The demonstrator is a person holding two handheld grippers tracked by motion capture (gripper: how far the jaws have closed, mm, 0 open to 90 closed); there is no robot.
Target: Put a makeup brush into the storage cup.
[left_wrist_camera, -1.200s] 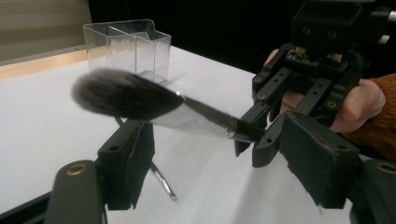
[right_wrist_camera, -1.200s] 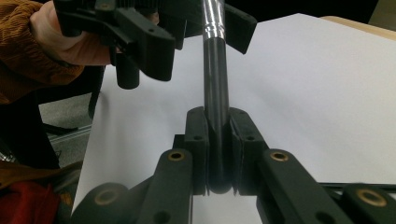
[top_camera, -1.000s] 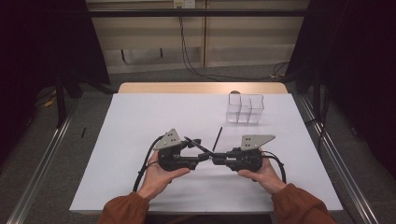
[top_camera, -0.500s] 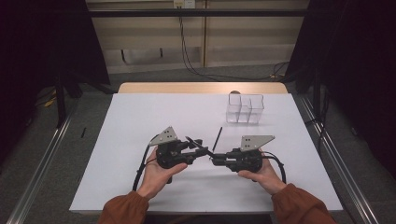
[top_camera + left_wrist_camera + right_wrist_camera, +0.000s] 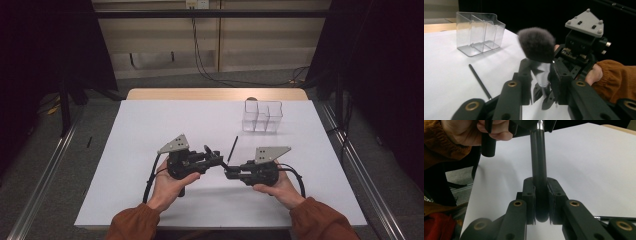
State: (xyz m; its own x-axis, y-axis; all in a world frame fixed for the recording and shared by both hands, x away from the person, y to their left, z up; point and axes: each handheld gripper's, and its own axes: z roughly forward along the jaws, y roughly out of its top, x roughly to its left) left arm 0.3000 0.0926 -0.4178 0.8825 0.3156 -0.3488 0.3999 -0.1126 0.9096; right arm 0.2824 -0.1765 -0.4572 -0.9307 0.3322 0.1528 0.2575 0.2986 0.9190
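The brush point(image 5: 537, 50) is clamped by both grippers, left point(image 5: 541, 82) and right point(image 5: 541, 202); one should be released slowly.

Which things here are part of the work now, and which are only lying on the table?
In use:
left hand-held gripper
right hand-held gripper
makeup brush, gripped by both

Lying about:
thin black stick, on the table
clear organizer, appears empty
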